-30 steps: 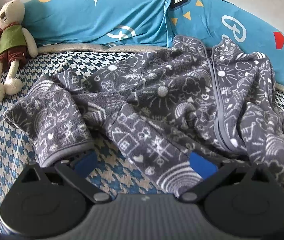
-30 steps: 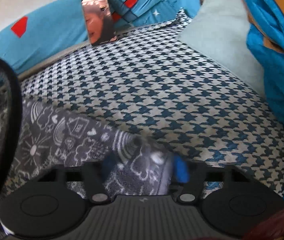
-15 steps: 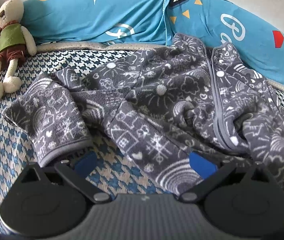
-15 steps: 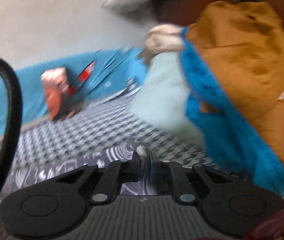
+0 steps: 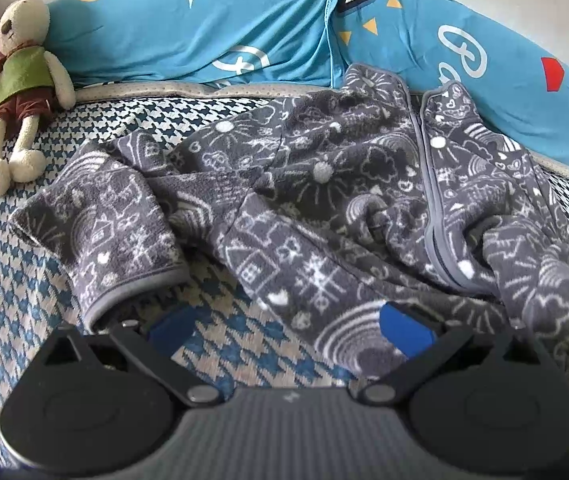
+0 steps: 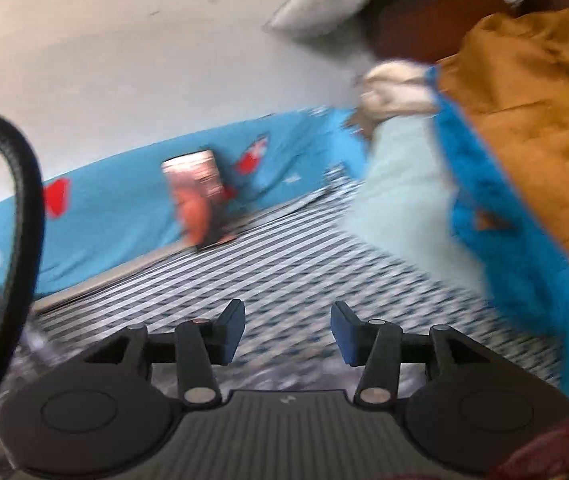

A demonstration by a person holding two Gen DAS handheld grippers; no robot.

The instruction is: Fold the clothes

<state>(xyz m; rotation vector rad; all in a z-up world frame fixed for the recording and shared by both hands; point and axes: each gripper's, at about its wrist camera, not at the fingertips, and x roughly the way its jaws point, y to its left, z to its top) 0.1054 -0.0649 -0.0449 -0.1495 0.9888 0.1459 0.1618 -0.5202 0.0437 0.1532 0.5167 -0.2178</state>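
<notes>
On houndstooth bedding point(image 5: 0, 280), rumpled fleece jacket point(image 5: 324, 184); left gripper point(image 5: 284, 326) and right gripper point(image 6: 287, 332) spread.

Little can be read here. The blue pillowcase point(image 5: 424, 52) at the far side of the bed carries large white cursive lettering toward the right, only partly shown and not legible as a word. The grey fleece garment point(image 5: 344, 184) bears only white doodle drawings, and the right wrist view is too blurred for any text.
</notes>
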